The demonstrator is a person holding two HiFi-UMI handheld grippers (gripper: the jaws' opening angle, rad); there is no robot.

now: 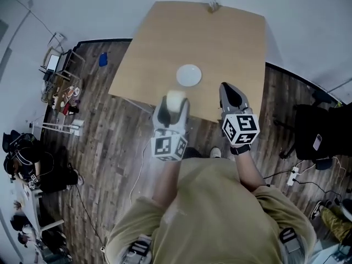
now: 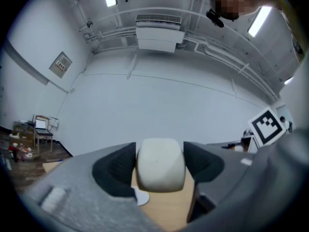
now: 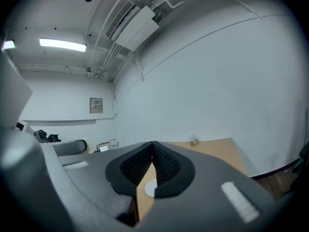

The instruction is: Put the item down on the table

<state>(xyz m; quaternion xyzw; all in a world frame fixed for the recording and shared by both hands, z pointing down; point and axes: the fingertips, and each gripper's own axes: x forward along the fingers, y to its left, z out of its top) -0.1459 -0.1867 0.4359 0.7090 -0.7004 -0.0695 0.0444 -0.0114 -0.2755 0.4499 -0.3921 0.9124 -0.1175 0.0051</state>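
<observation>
My left gripper (image 1: 176, 102) is shut on a cream-white cup (image 2: 160, 164), which sits squeezed between the two black pads. In the head view the cup (image 1: 176, 99) hangs at the near edge of the wooden table (image 1: 165, 48), short of a white saucer (image 1: 188, 75) that lies on the tabletop. A sliver of that saucer (image 2: 141, 197) shows under the cup in the left gripper view. My right gripper (image 1: 226, 92) is shut with nothing in it, its pads (image 3: 164, 162) touching at the tips. It hovers over the table's near edge, right of the cup.
A small stand (image 1: 212, 6) sits at the table's far edge against the white wall. Dark wood floor surrounds the table, with chairs and clutter (image 1: 60, 87) at the left and a black chair (image 1: 316, 131) and cables at the right.
</observation>
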